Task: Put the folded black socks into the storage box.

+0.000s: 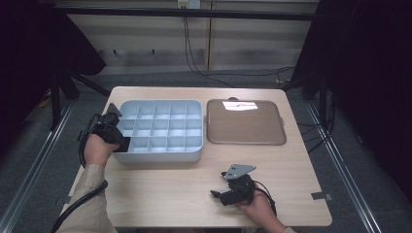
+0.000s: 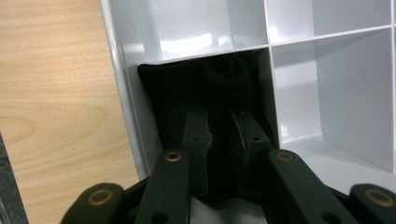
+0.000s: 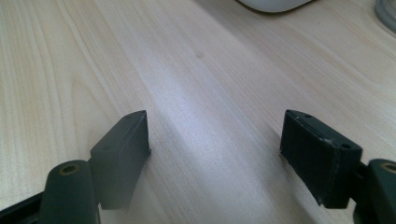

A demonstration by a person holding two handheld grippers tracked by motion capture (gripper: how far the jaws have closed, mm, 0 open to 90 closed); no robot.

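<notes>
At the left of the high view, your left gripper reaches into the near-left corner compartment of the grey compartment tray, which sits at centre-left on the tabletop. In the left gripper view a black soft item fills that compartment, and the gripper's jaws stand close together with a fold of the black item between them; you cannot tell whether the pads press on it. To the right of the tray lies the brown flat tray. At lower right, your right gripper rests on bare wood, its jaws wide apart with nothing between them.
</notes>
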